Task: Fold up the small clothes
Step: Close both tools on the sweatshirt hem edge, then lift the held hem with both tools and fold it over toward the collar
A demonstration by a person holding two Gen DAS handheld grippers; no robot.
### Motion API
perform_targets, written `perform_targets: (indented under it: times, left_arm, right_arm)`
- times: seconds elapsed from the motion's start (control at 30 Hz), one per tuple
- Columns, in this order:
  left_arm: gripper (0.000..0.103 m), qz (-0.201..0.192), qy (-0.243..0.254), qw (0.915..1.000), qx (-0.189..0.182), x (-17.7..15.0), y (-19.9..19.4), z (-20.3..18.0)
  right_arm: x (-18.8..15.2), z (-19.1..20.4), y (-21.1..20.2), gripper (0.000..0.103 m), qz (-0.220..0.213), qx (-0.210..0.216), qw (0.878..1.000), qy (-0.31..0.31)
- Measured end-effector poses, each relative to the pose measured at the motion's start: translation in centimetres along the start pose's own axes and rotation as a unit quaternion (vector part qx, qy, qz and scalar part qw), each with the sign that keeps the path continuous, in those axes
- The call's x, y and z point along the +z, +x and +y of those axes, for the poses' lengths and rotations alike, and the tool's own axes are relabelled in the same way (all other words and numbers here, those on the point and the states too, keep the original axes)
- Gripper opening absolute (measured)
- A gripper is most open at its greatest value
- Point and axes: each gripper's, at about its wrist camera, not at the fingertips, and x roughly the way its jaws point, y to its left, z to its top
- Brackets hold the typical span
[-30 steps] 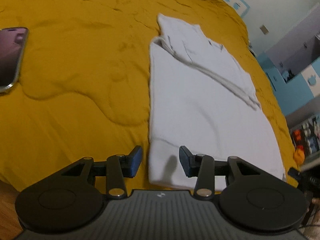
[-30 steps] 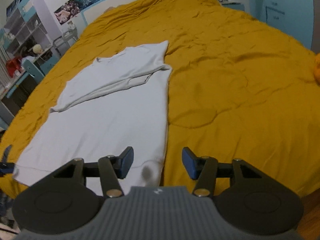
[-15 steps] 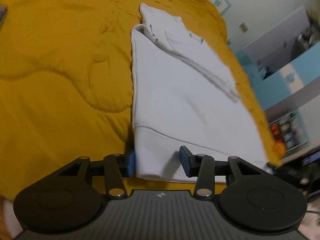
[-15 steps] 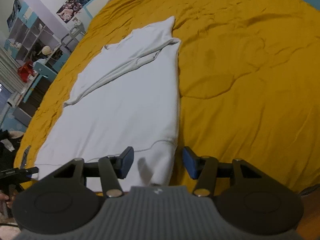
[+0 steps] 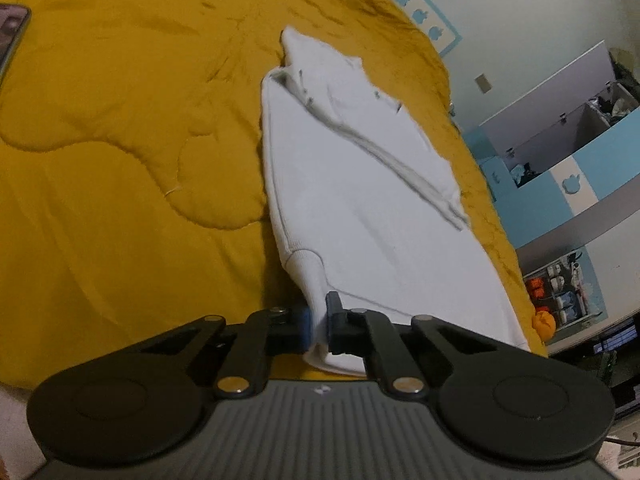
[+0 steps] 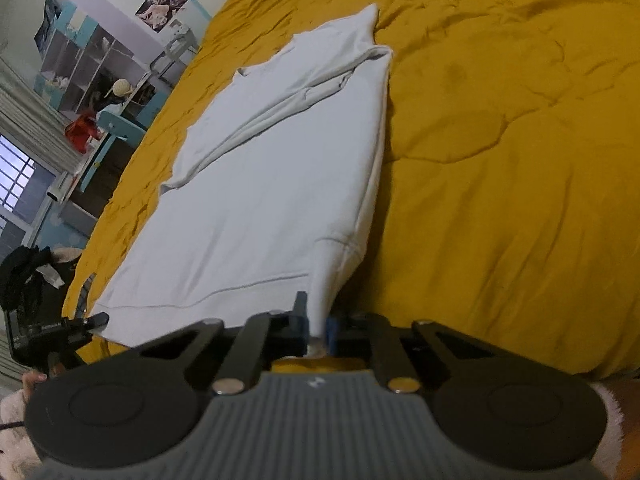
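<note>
— Two grippers, and each has cloth pinched in it? I can't see the pad faces.

— Right. The left gripper [image 5: 318,322] is clamped on the near hem corner of the white shirt [image 5: 360,208]; fabric bunches between the blue pads and hides their faces. The right gripper [image 6: 318,322] is closed on the other near corner of the same shirt [image 6: 272,184], with only a thin fold showing between the fingers.

— Where does the shirt lie?

— On the yellow quilt [image 5: 120,140], stretching away from both grippers, a sleeve folded diagonally across its upper part. The pinched corners are lifted slightly off the quilt.

— Anything cut off?

— The phone [image 5: 12,36] at the left view's edge; only a sliver shows. The shirt's far collar is blurred, so I can't make out detail there.

— What does one view give that the other doesn't?

— The right view catches the left gripper's tip [image 6: 86,322] at the far hem corner, plus a window [image 6: 20,184] and shelves [image 6: 92,68]. The left view alone shows the phone and an orange object [image 5: 544,322] past the bed's edge; what it is I cannot tell.
</note>
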Motion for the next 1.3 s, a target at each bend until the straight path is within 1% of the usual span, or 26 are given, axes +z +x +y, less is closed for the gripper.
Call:
perform_targets:
  times: [0.1, 0.13, 0.2, 0.27, 0.47, 0.57, 0.63, 0.73, 0.8, 0.87, 0.93, 1.0, 1.07, 1.2, 1.3]
  left_arm:
    - [0.004, -0.004, -0.009, 0.9994, -0.033, 0.6, -0.5, -0.3]
    - [0.004, -0.003, -0.008, 0.9994, -0.033, 0.8, -0.5, -0.3]
    - [0.004, 0.003, -0.013, 0.9997, -0.021, 1.1, 0.0, 0.1]
    - [0.004, 0.011, -0.024, 0.9995, -0.019, 1.0, 0.5, 0.6]
    - [0.004, -0.002, -0.005, 0.9996, -0.026, 1.2, -0.1, -0.3]
    - [0.004, -0.01, -0.004, 0.9988, -0.048, 1.9, -0.6, -1.0]
    - [0.004, -0.016, -0.006, 0.9975, -0.069, 2.3, -0.8, -1.2]
    - [0.004, -0.022, -0.035, 0.9954, -0.086, 2.4, -0.4, -0.5]
    - [0.004, -0.036, -0.033, 0.9953, -0.083, 3.0, -0.1, -0.5]
    - [0.004, -0.065, -0.011, 0.9952, -0.073, 4.4, 0.1, -1.4]
    - [0.004, -0.083, 0.005, 0.9939, -0.072, 6.4, 0.6, -2.3]
    - [0.004, -0.089, 0.016, 0.9932, -0.074, 8.6, 1.6, -2.9]
    - [0.004, -0.093, 0.027, 0.9922, -0.079, 10.9, 2.9, -3.5]
    - [0.004, -0.102, 0.036, 0.9898, -0.094, 15.8, 6.1, -4.4]
    - [0.004, -0.113, 0.053, 0.9885, -0.086, 19.6, 8.8, -4.7]
  right_arm:
    - [0.4, 0.2, -0.7, 0.003, -0.011, 0.036, 0.999, 0.015]
    - [0.5, 0.1, -0.8, 0.003, -0.013, 0.05, 0.998, 0.025]
    - [0.8, -0.3, -0.7, 0.003, -0.017, 0.072, 0.996, 0.048]
    - [1.0, -0.5, -0.3, 0.003, -0.015, 0.067, 0.996, 0.053]
    - [1.5, -0.1, -0.3, 0.003, -0.025, 0.071, 0.995, 0.058]
    - [2.3, 0.3, -0.8, 0.003, -0.043, 0.086, 0.993, 0.064]
    - [2.9, 0.5, -1.0, 0.003, -0.057, 0.103, 0.99, 0.076]
    - [3.6, 0.4, -0.6, 0.003, -0.065, 0.118, 0.986, 0.096]
    - [4.5, 0.6, -0.2, 0.003, -0.07, 0.119, 0.986, 0.098]
    - [5.7, 0.8, 0.2, 0.003, -0.08, 0.127, 0.983, 0.103]
    - [7.4, 1.0, 0.4, 0.003, -0.097, 0.137, 0.98, 0.111]
    - [9.3, 0.8, 0.9, 0.002, -0.119, 0.14, 0.975, 0.124]
    - [11.7, 0.6, 1.7, 0.002, -0.138, 0.133, 0.972, 0.133]
    - [17.3, -0.4, 4.4, 0.002, -0.153, 0.117, 0.97, 0.146]
    - [21.8, -0.7, 6.9, 0.002, -0.162, 0.114, 0.968, 0.155]
